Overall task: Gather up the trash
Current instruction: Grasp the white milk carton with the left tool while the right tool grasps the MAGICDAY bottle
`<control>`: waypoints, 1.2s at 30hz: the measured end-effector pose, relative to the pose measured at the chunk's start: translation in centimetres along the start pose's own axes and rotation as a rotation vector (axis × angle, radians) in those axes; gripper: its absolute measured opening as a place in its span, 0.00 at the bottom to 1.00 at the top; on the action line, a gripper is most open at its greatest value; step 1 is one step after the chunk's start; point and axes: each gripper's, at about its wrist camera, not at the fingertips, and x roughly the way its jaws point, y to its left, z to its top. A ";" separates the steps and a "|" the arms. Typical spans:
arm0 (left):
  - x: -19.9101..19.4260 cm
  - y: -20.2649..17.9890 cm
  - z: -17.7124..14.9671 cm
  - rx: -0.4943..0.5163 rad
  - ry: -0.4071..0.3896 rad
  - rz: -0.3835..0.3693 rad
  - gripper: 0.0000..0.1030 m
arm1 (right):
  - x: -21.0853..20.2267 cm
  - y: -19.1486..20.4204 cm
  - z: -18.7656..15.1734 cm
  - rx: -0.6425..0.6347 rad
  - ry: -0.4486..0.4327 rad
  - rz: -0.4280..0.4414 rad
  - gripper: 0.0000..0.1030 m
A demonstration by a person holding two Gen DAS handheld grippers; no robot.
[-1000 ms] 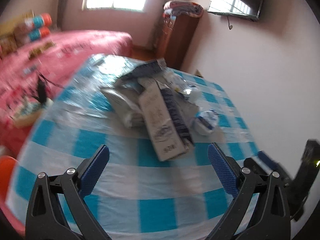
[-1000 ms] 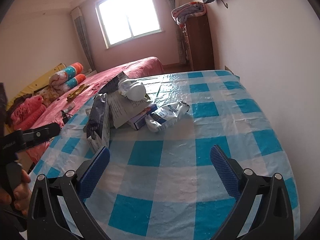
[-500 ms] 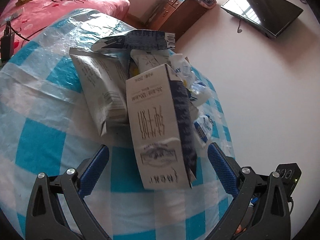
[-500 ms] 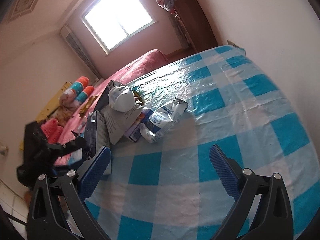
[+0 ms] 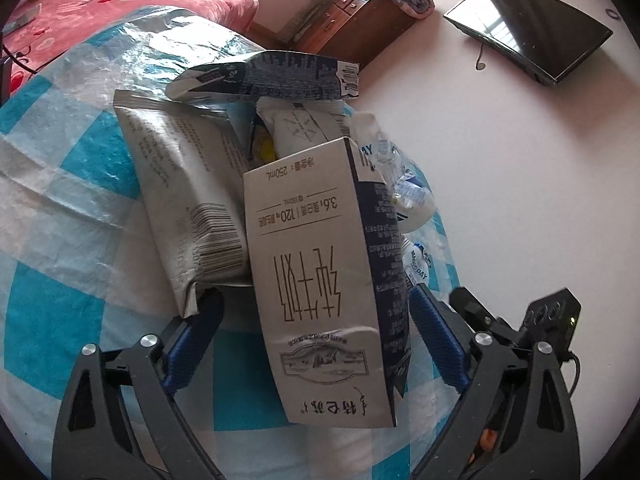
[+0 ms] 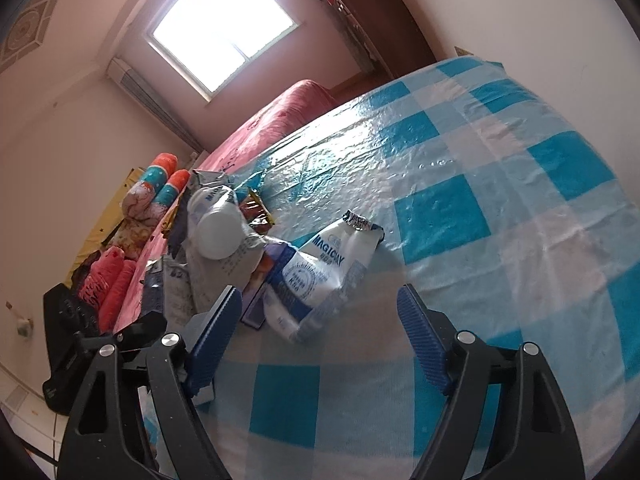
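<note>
On the blue-check cloth (image 6: 500,184) the trash lies in one loose heap, and both tools have closed in on it over the last second. The left gripper (image 5: 316,332), jaws wide apart, now straddles the carton (image 5: 320,280), which fills the gap between the pads without visibly touching either; a second ago it sat well ahead of the fingers. A grey pouch (image 5: 188,192) lies just beside the carton, partly under it, with more wrappers stacked behind. The right gripper (image 6: 320,328) is also spread open and has swung in toward the white bag (image 6: 320,276), whose lower end lies between its fingers. A white cup (image 6: 218,228) rests on the heap beyond. Nothing is gripped yet; judging by the alignment, the left tool looks ready to close on the carton first.
</note>
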 end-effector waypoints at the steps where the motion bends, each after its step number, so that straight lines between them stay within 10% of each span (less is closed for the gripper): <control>1: 0.1 0.0 0.0 -0.003 0.000 -0.004 0.88 | 0.3 0.0 0.1 0.002 0.006 -0.003 0.77; 8: 0.4 0.1 -0.5 -0.031 0.019 -0.057 0.66 | 1.8 0.6 0.8 -0.027 0.024 -0.028 0.77; 20: -0.6 -1.4 -1.2 0.009 0.004 -0.054 0.65 | 4.3 2.7 1.4 -0.184 0.050 -0.130 0.77; 28: -2.0 -1.8 -2.1 0.050 -0.003 -0.049 0.65 | 4.6 3.4 0.9 -0.220 0.071 -0.111 0.41; 36: -2.7 -1.2 -3.2 0.064 -0.002 -0.036 0.63 | 4.2 5.5 -1.4 -0.328 0.141 -0.059 0.45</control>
